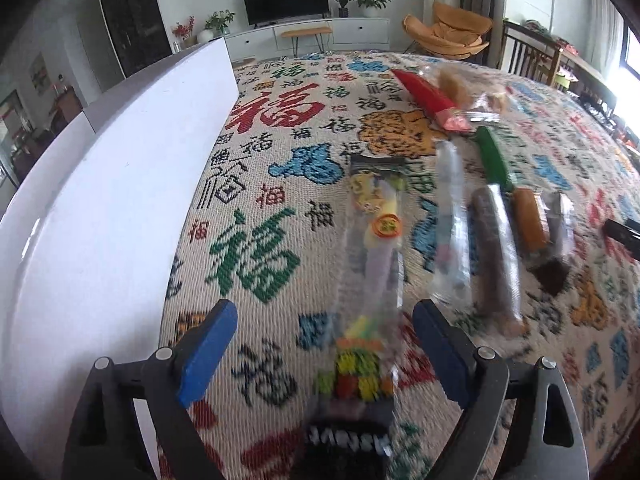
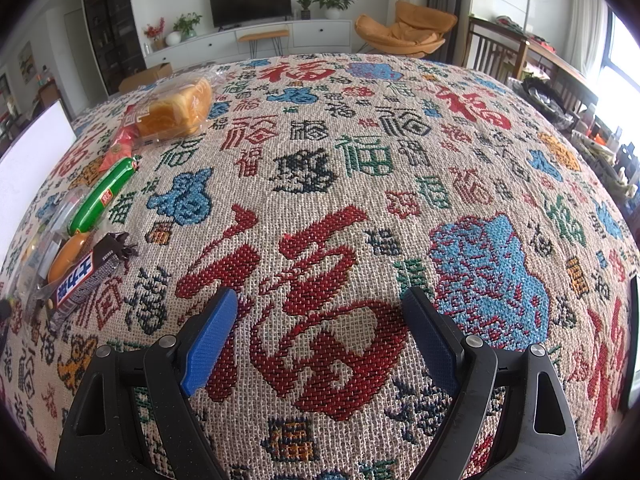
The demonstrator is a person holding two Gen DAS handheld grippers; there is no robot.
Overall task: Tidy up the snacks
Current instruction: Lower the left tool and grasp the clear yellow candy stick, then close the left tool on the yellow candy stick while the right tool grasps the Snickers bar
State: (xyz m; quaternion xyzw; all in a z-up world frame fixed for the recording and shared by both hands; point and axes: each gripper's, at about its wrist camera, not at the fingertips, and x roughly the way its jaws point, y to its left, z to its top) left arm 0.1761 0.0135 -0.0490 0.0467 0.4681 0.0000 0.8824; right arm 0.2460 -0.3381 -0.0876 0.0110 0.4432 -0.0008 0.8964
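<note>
My left gripper (image 1: 325,312) is open above the patterned tablecloth (image 1: 280,168). A long clear packet of coloured sweets (image 1: 376,232), blurred, runs lengthwise between the blue pads (image 1: 208,344), and neither pad touches it. To its right lie a clear packet (image 1: 450,216), a brown bar (image 1: 494,256), an orange roll (image 1: 530,220), a green sausage (image 1: 494,156), a red packet (image 1: 430,98) and bagged bread (image 1: 472,88). My right gripper (image 2: 320,304) is open over bare cloth with nothing between its fingers. From there the bread (image 2: 176,108), green sausage (image 2: 106,196) and a chocolate bar (image 2: 84,280) lie far left.
A tall white box wall (image 1: 100,200) stands along the left side, close to the left finger; its corner also shows in the right wrist view as the white box (image 2: 32,148). Beyond the table edge are an orange chair (image 2: 404,32) and a wooden chair (image 2: 496,52).
</note>
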